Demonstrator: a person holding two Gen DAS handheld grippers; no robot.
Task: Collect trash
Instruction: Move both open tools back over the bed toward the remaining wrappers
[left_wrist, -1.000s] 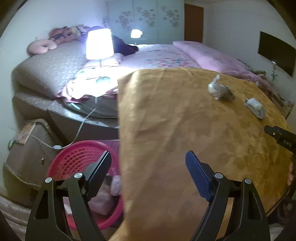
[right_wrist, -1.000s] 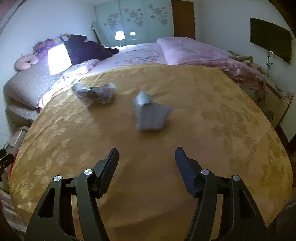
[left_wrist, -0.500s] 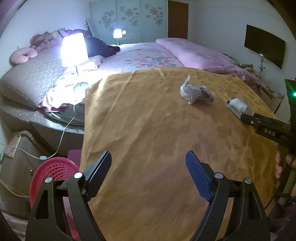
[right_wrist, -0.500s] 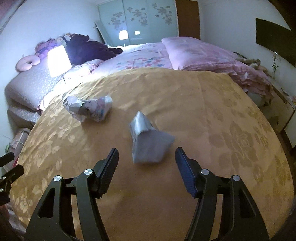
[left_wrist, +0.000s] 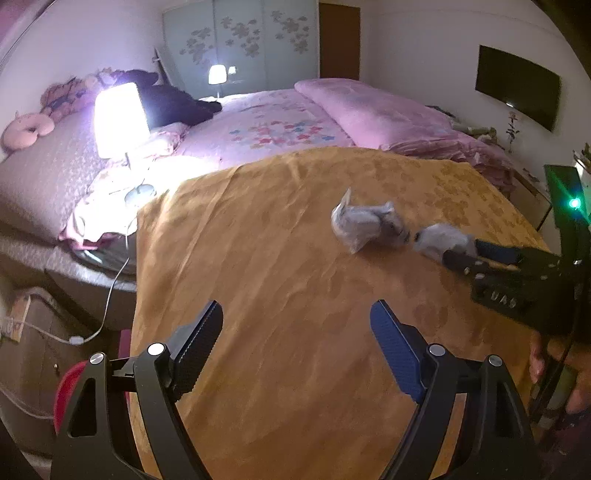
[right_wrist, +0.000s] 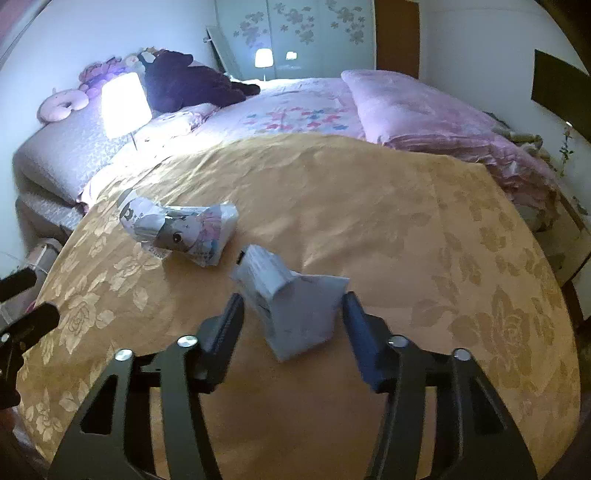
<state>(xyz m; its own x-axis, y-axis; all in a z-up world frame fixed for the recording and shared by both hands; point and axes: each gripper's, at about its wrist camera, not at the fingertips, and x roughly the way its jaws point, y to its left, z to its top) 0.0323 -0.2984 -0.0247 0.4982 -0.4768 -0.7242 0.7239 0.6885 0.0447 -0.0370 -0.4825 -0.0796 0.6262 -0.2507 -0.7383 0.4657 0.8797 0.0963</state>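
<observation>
Left wrist view: the left gripper (left_wrist: 295, 332) hangs wide open and empty over the gold tablecloth (left_wrist: 258, 258), near its left edge. Right wrist view: the right gripper (right_wrist: 291, 314) is closing around the grey crumpled wrapper (right_wrist: 291, 302) mid-table, the right pad touching it, the left pad just short; the printed wrapper (right_wrist: 184, 230) lies just beside, toward the left edge.

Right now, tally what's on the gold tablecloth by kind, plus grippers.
Crumpled printed wrapper: 1
Grey folded carton, between the right gripper's closing jaws: 1
Grippers: 2, left gripper with nothing between its jaws, right gripper
Total: 4, with 2 trash pieces on the tablecloth
</observation>
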